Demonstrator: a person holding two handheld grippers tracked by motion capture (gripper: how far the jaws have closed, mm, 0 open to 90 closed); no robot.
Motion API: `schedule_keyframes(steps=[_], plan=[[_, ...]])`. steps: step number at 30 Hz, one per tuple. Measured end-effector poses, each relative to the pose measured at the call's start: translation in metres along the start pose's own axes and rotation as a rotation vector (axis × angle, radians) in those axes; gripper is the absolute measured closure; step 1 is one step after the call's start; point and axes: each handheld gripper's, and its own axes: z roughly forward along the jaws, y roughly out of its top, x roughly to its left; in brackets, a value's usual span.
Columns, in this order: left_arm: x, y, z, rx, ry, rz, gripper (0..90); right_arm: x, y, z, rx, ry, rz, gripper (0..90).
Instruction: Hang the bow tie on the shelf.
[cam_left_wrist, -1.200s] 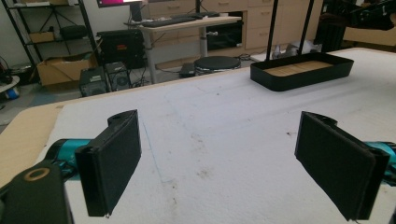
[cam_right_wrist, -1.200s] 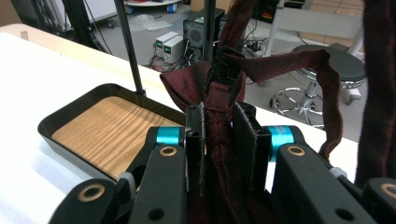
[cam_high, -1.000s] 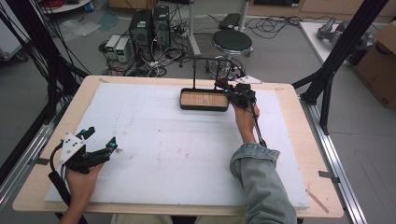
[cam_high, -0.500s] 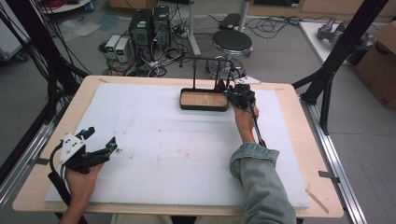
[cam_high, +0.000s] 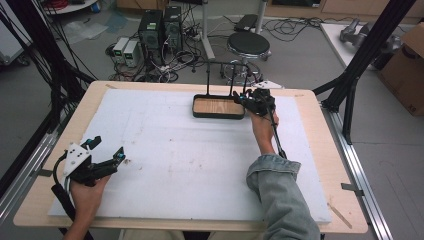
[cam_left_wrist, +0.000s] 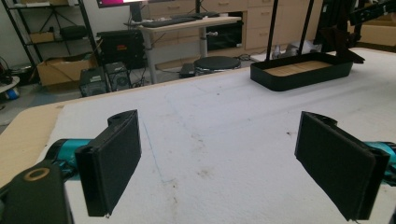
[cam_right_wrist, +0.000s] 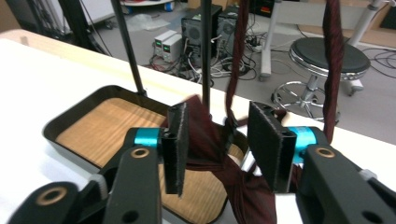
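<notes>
A black tray with a wooden floor stands at the far middle of the white mat, under a thin black rack. A dark red cloth hangs from the rack and bunches at the tray's right end. My right gripper is at that end. Its jaws have just been opening and stand apart around the cloth, the pads no longer pressing it. My left gripper rests at the mat's near left, wide open with nothing between its pads, far from the tray.
The white mat covers most of the wooden table. Black frame posts rise at both sides. Behind the table stand a round stool and computer boxes with cables on the floor.
</notes>
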Motion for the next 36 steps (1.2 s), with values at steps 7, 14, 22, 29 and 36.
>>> schedule_keyframes(steps=[7, 14, 22, 29, 36], plan=[[0.000, 0.000, 0.000, -0.001, 0.002, 0.002, 14.8, 0.008, 0.011, -0.015, -0.024, 0.031, -0.003, 50.8], [0.000, 0.000, 0.000, -0.001, 0.003, 0.002, 14.8, 0.015, 0.018, -0.028, -0.046, 0.045, -0.022, 48.2], [-0.001, 0.001, 0.001, -0.003, 0.004, 0.004, 14.8, 0.016, 0.024, -0.047, -0.075, 0.047, -0.017, 44.2], [-0.002, 0.001, 0.003, -0.005, 0.003, 0.003, 14.8, 0.012, 0.028, -0.070, -0.114, 0.040, -0.021, 42.4], [-0.002, 0.001, 0.003, -0.005, 0.002, 0.002, 14.8, 0.008, 0.026, -0.085, -0.138, 0.025, -0.016, 39.6]])
